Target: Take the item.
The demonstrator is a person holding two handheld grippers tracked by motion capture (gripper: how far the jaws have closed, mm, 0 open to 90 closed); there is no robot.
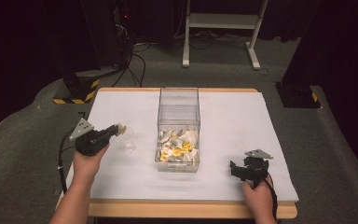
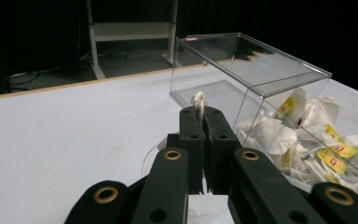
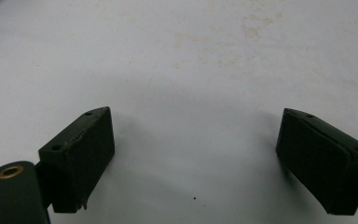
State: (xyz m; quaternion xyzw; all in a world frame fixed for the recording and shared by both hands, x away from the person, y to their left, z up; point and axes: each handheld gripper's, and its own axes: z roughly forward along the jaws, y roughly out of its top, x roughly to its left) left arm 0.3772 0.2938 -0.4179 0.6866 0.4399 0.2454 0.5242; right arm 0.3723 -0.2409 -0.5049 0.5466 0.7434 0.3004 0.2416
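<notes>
With the left tongs (image 2: 200,122) pinching a teabag (image 2: 198,100) above a clear cup (image 1: 128,139) left of the box (image 1: 178,100), one bag seems nearly delivered and many remain, while the right tongs (image 3: 193,154) rest spread on the desk (image 1: 242,121).

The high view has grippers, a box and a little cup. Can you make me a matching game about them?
Things:
1. left gripper
2. right gripper
3. clear box
4. glass cup

States or places:
A. jaws wide apart above the bare white table
B. shut on a tea bag
C. full of tea bags at its near end
D. stands on the table just left of the box, below the left gripper

Pairs: 1-B, 2-A, 3-C, 4-D
</notes>
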